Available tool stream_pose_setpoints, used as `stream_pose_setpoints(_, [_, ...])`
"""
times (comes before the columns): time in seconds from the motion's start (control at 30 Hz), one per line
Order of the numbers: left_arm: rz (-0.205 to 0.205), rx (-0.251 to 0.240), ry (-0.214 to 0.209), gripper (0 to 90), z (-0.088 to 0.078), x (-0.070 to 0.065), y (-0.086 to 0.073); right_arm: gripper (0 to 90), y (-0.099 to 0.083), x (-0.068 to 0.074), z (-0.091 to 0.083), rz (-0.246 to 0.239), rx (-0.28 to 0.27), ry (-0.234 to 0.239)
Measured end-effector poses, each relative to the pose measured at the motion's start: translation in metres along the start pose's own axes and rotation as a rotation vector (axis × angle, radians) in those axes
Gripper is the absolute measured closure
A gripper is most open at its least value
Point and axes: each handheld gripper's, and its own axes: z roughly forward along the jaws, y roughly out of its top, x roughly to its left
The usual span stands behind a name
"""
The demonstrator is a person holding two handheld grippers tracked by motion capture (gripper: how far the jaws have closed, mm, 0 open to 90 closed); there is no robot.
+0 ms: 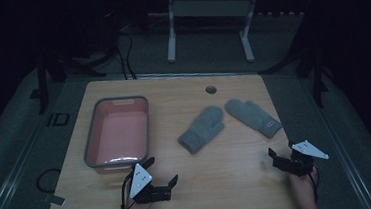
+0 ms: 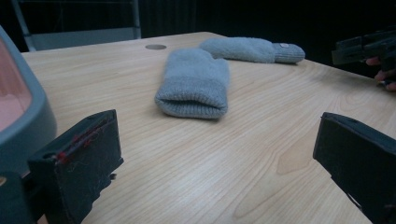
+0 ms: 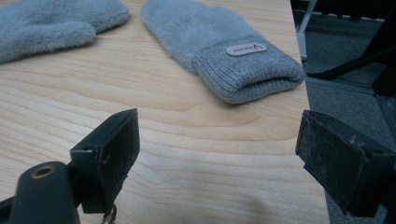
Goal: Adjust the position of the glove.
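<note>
Two grey knitted mittens lie flat on the wooden table (image 1: 219,182). One mitten (image 1: 203,128) (image 2: 194,81) (image 3: 51,23) lies near the middle with its cuff toward me. The other mitten (image 1: 252,115) (image 2: 247,49) (image 3: 224,46) lies to its right and carries a small label on the cuff. My left gripper (image 1: 162,170) (image 2: 217,140) rests low near the front edge, open, with nothing between its jaws. My right gripper (image 1: 281,149) (image 3: 218,126) stands open at the front right corner, short of the labelled cuff; it is also seen far off as the right gripper (image 2: 369,46).
A pink tub with a grey rim (image 1: 115,101) (image 2: 28,116) stands at the left of the table, just beyond my left gripper. A round cable hole (image 1: 211,89) (image 2: 155,46) sits near the far edge. The table's right edge runs close beside the right gripper.
</note>
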Motion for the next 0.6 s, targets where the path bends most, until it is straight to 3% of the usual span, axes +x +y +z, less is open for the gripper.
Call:
stream_pose_setpoints(0.13, [0.006, 0.003, -0.006, 1.3, 0.001, -0.001, 0.000, 13.6, 0.001, 0.000, 0.001, -0.006, 0.016, 0.008])
stream_pose_setpoints(0.23, [0.000, 0.008, -0.011, 1.3, 0.001, 0.000, 0.000, 15.3, 0.003, 0.003, 0.001, -0.017, 0.026, 0.045])
stream_pose_setpoints(0.4, [-0.005, -0.003, -0.008, 1.3, 0.000, 0.001, 0.002, 16.0, 0.007, 0.007, -0.002, -0.007, 0.039, 0.050])
stream_pose_setpoints(0.6, [-0.012, -0.010, -0.018, 1.3, -0.001, 0.000, 0.002, 16.0, 0.026, 0.005, -0.004, 0.015, 0.085, 0.095])
